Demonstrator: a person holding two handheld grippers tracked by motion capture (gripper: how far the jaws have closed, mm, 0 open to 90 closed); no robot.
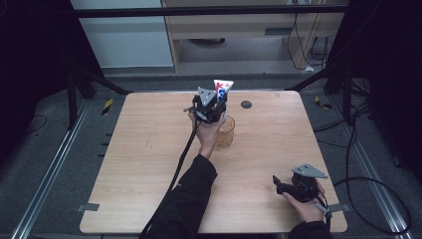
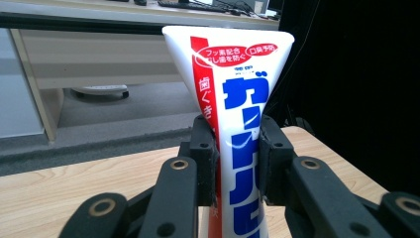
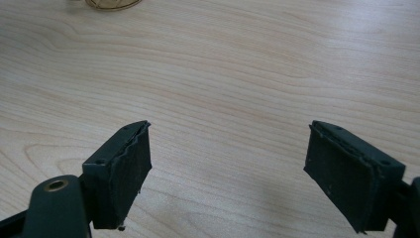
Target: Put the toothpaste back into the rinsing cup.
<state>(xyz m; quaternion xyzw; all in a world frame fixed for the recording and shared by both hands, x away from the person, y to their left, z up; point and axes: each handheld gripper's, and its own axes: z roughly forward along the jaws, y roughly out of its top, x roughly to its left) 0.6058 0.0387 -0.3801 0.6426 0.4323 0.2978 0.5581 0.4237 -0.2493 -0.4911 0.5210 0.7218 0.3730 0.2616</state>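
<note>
Holding the toothpaste tube [image 2: 237,129] upright, we are clamping it at mid-body with our left gripper [image 1: 213,107], above the amber glass cup [image 1: 226,132] standing near the middle of the bench [image 1: 149,164], toward its far edge. We are judging the soft, glossy plastic tube likely to buckle or slide between the jaws if it catches the cup's hard ribbed rim, perhaps tipping the cup. Our right gripper [image 3: 247,173] is resting with jaws spread wide and empty near the bench's near right corner.
</note>
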